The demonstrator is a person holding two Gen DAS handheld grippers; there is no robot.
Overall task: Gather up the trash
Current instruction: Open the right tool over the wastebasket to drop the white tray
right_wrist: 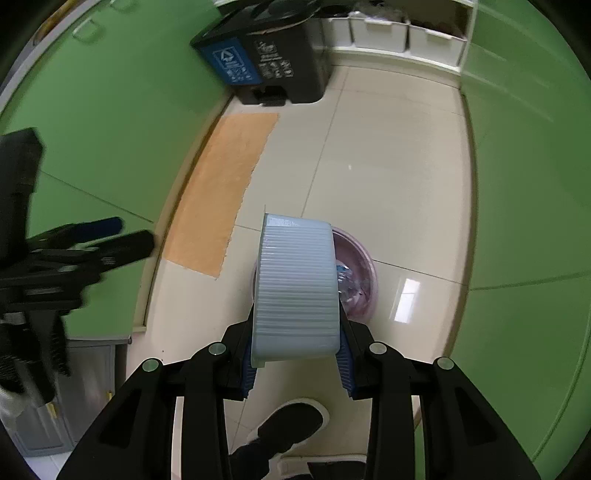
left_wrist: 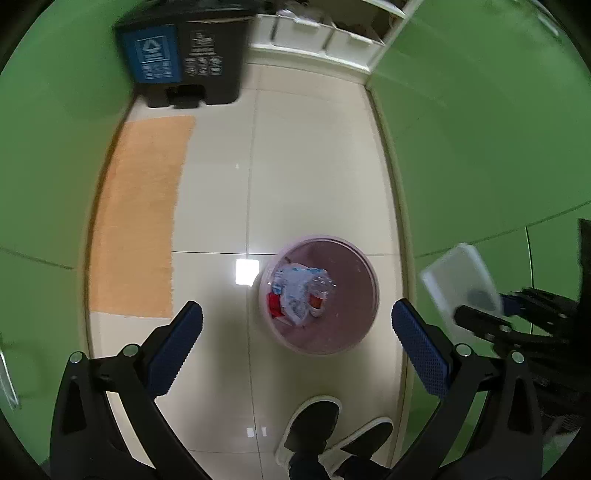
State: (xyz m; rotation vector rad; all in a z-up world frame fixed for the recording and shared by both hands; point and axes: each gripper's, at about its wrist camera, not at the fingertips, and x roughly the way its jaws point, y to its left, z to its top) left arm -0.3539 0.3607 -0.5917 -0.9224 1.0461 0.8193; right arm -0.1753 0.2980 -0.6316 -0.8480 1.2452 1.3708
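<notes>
On the far left of my left camera I see an orange mat (left_wrist: 140, 218) lying flat on the pale tiled floor (left_wrist: 314, 166). Behind it, up at the top, stands a dark bin (left_wrist: 184, 55) with a blue label. My left gripper (left_wrist: 295, 325) is spread wide with nothing in it — its blue pads (left_wrist: 173, 350) are far apart, and it hangs above the floor. Between the pads, a bit to the right, I see a round pink bucket (left_wrist: 354, 332) standing on the tiles. Inside it lies crumpled trash (left_wrist: 299, 291) (white and clear plastic with red bits). Just below are my two dark shoes (left_wrist: 314, 432).

Farther right, at the edge of that view, my right gripper (right_wrist: 295, 354) shows up blurry, holding a white box (left_wrist: 461, 280).

In my right camera the box is big and close: a pale ribbed plastic box (right_wrist: 295, 291), squeezed tight between the two blue pads (right_wrist: 345, 365). It is held up in the air above the pink bucket (right_wrist: 365, 273), covering most of its left side. The mat (right_wrist: 221, 192) lies to the left, and white storage bins (right_wrist: 388, 33) sit on a shelf at the back.
</notes>
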